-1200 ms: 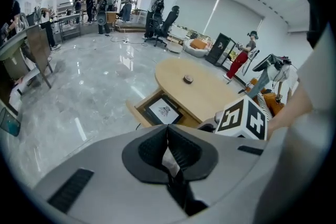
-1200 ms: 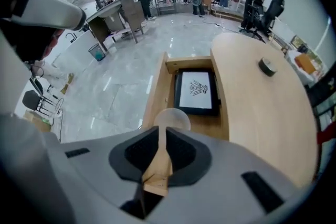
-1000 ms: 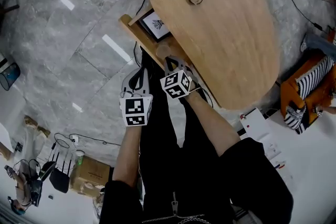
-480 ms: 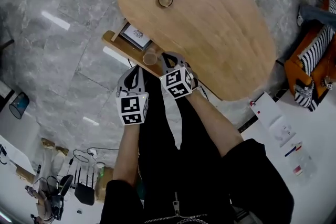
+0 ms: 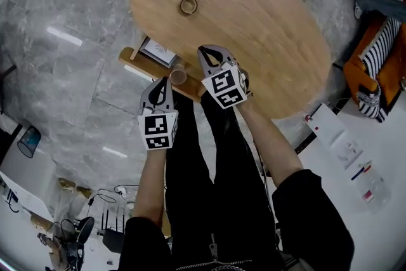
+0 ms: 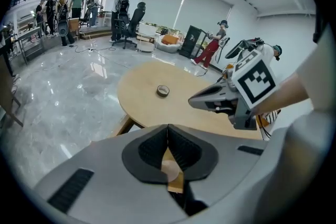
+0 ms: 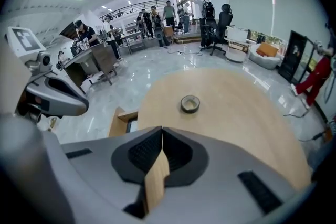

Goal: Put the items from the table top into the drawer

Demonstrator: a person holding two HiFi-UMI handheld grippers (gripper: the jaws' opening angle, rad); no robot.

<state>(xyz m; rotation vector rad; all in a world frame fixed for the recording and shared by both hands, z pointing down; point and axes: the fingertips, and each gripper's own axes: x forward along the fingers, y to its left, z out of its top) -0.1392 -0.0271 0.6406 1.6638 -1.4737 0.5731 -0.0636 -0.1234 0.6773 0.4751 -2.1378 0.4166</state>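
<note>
Near the surface (image 5: pixel 266 28) edge, left hand-held gripper (image 5: pixel 158 87) and right hand-held gripper (image 5: pixel 209 55) are hovering clenched, empty — arriving unopened, either might shove the tape roll (image 5: pixel 188 6) away.

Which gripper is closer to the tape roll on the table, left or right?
Right. The right gripper is over the near edge of the table, short of the tape roll; the left gripper is off the table, beside the open drawer.
</note>
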